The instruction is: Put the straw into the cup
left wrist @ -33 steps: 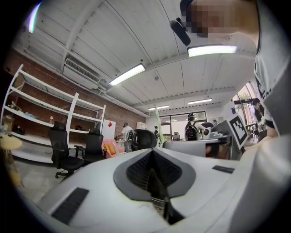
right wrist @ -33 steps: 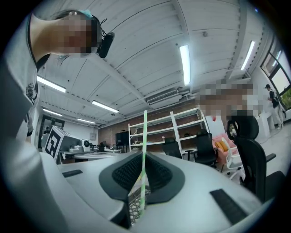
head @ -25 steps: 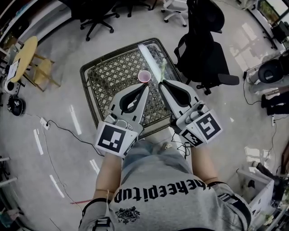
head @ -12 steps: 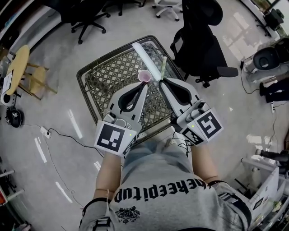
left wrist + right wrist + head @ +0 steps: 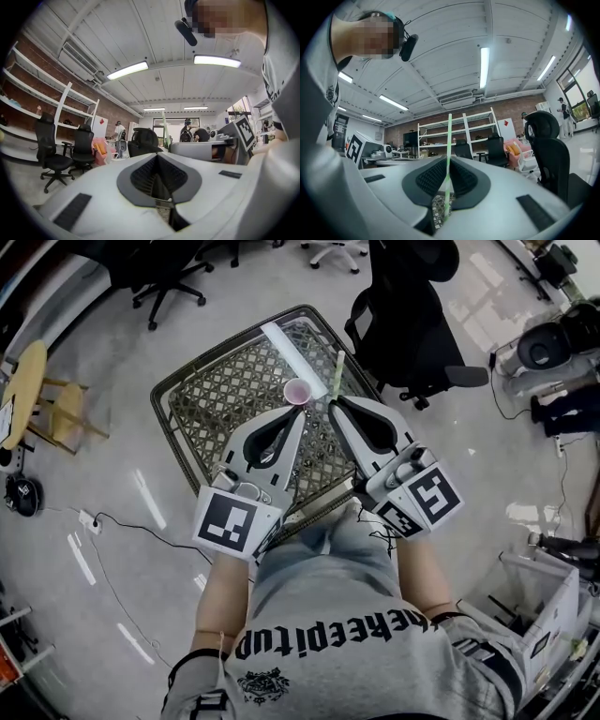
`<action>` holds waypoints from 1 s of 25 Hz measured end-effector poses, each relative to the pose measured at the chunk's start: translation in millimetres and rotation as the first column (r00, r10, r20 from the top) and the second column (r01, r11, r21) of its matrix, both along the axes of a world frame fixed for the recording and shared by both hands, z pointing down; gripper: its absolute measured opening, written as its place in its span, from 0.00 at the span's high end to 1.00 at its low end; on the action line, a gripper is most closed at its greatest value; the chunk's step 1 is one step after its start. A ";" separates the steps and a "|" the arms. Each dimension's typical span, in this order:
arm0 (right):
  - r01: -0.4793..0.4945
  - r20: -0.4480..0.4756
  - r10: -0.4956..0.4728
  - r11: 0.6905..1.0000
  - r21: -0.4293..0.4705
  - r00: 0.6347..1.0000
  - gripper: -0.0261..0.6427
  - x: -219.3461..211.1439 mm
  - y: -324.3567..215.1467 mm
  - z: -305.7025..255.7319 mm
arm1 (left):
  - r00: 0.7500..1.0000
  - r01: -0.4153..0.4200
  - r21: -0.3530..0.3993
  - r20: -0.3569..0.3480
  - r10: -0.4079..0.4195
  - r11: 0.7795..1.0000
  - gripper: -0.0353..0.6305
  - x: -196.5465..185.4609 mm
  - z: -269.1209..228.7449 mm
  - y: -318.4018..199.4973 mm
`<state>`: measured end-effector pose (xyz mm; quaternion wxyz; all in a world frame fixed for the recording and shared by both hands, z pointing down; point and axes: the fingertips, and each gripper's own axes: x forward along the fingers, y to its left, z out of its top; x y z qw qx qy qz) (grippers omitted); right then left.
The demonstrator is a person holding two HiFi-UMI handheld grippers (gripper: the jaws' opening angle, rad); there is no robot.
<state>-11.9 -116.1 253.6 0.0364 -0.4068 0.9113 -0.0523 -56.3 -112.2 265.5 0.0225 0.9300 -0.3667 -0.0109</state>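
**Q:** Right gripper (image 5: 333, 407) state?
**A:** The jaws are clamped on a thin pale-green plastic straw (image 5: 337, 374). Its long axis is roughly upright and crosses the jaws, as the right gripper view shows.

**Q:** Target position?
**A:** The small pink cup (image 5: 298, 391) stands mouth up on the dark-framed lattice table (image 5: 202, 395), toward its far-right edge and just left of the straw.

**Q:** Left gripper (image 5: 302, 416)?
**A:** Its jaws are together with nothing between them, and the tips are just short of the cup.

**Q:** Next move?
**A:** Probably carry the straw left over the cup mouth, then lower it.

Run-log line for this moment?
right tool: shut on straw | left tool: shut, empty | cup: on table, no straw inside | status: straw not yet in cup
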 end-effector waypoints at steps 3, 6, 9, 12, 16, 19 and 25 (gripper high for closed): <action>0.001 -0.003 -0.001 1.000 0.001 1.000 0.90 -2.0 -1.3 -1.3 | 1.000 -0.003 -0.004 -0.005 0.003 1.000 0.92 -1.5 0.2 -0.2; 0.009 -0.009 -0.009 1.000 0.003 1.000 0.90 -4.4 -5.5 -3.3 | 1.000 0.001 -0.005 -0.010 -0.001 1.000 0.92 -3.1 -0.9 -2.4; 0.026 -0.014 -0.026 1.000 0.005 1.000 0.90 -7.2 -11.4 -4.3 | 1.000 0.019 -0.003 -0.008 -0.019 1.000 0.92 -6.1 -1.6 -6.2; 0.051 -0.017 -0.051 0.999 0.003 0.999 0.90 -9.6 -19.4 -3.6 | 0.999 0.049 -0.002 -0.011 -0.049 0.999 0.92 -10.3 -1.6 -11.7; 0.096 -0.014 -0.096 0.995 0.003 0.995 0.90 -15.0 -31.8 -3.5 | 0.996 0.094 -0.006 -0.015 -0.094 0.996 0.92 -16.1 0.0 -20.3; 0.129 -0.015 -0.129 0.992 0.001 0.992 0.90 -18.6 -40.7 -2.5 | 0.991 0.129 -0.014 -0.024 -0.129 0.992 0.92 -19.6 1.1 -27.3; 0.210 -0.005 -0.210 0.978 -0.006 0.978 0.90 -17.5 -60.8 -0.4 | 0.978 0.205 -0.023 -0.030 -0.206 0.978 0.92 -16.8 2.9 -41.7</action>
